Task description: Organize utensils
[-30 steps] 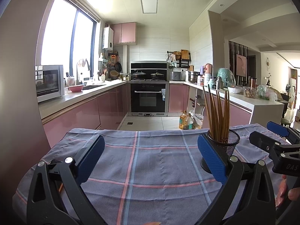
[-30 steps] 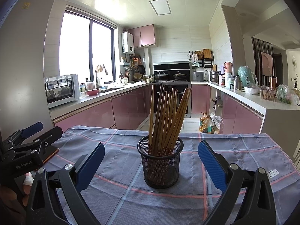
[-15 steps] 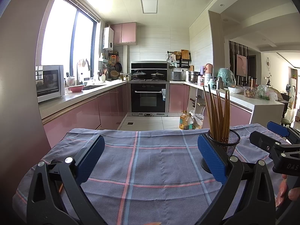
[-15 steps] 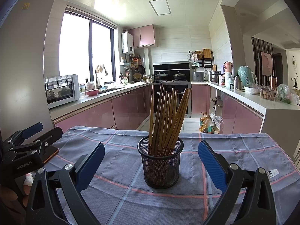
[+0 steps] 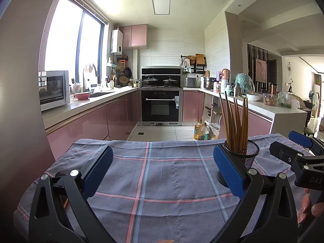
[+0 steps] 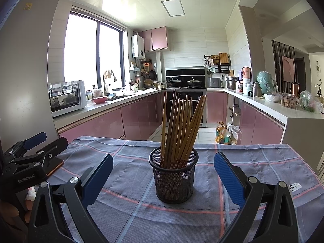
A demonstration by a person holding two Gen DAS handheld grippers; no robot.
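A black mesh cup (image 6: 173, 177) stands upright on the checked cloth (image 6: 253, 162), holding several brown chopsticks (image 6: 180, 129). My right gripper (image 6: 163, 178) is open, its blue pads on either side of the cup with a wide gap to each. In the left wrist view the same mesh cup (image 5: 246, 158) sits behind the right pad, with the chopsticks (image 5: 236, 123) rising from it. My left gripper (image 5: 162, 172) is open over bare cloth (image 5: 151, 172), nothing between its pads. Each gripper also shows at the edge of the other's view: right gripper (image 5: 299, 151), left gripper (image 6: 30, 154).
The table's far edge drops to a kitchen floor with oil bottles (image 6: 221, 134). Pink cabinets (image 5: 91, 125), a microwave (image 5: 53, 90) and an oven (image 5: 161, 105) lie beyond. A thin brown flat object (image 6: 55, 166) lies under the left gripper. A person's fingers (image 5: 309, 208) show at right.
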